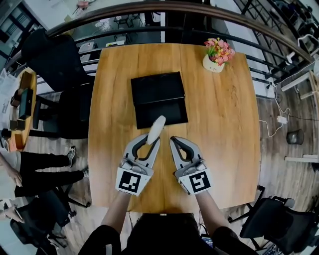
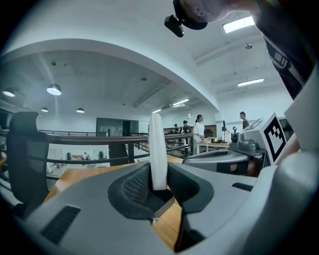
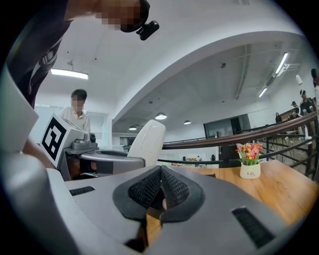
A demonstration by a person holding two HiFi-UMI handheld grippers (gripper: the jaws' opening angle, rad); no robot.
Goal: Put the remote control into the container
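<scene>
1. The remote control (image 1: pixel 155 129) is being grasped by the left gripper (image 1: pixel 149 142). Its lower end is being clamped between the jaws, while its free end is being carried up off the table (image 1: pixel 224 139).
2. In the left gripper view the remote control (image 2: pixel 156 149) is being shown edge-on, rising straight up out of the left gripper (image 2: pixel 158 185), with wood visible below the jaws.
3. In the head view the remote control's far tip is being held over the near edge of the container (image 1: pixel 158 99), a black, flat-looking box lying at the middle of the table.
4. The right gripper (image 1: pixel 175 143) is being kept clenched and empty. In its own view the jaws of the right gripper (image 3: pixel 160 191) are being pressed together with nothing between them.
5. The two grippers are being held side by side, close but apart, just short of the container's near edge. From the right gripper view the remote control (image 3: pixel 146 142) and the left gripper (image 3: pixel 107 160) are being seen just to the left.
6. Bare wood is being left open on both sides of the container – a broad strip to the left edge and a broader one to the right.
7. A flower pot (image 1: pixel 218 56) is being kept at the far right corner, well apart from the container and both grippers. It is also being seen in the right gripper view (image 3: pixel 250 162).
8. The table's far edge is being bounded by a dark railing (image 1: pixel 164 6), and a black chair (image 1: pixel 55 60) is being seen off the far left corner.
</scene>
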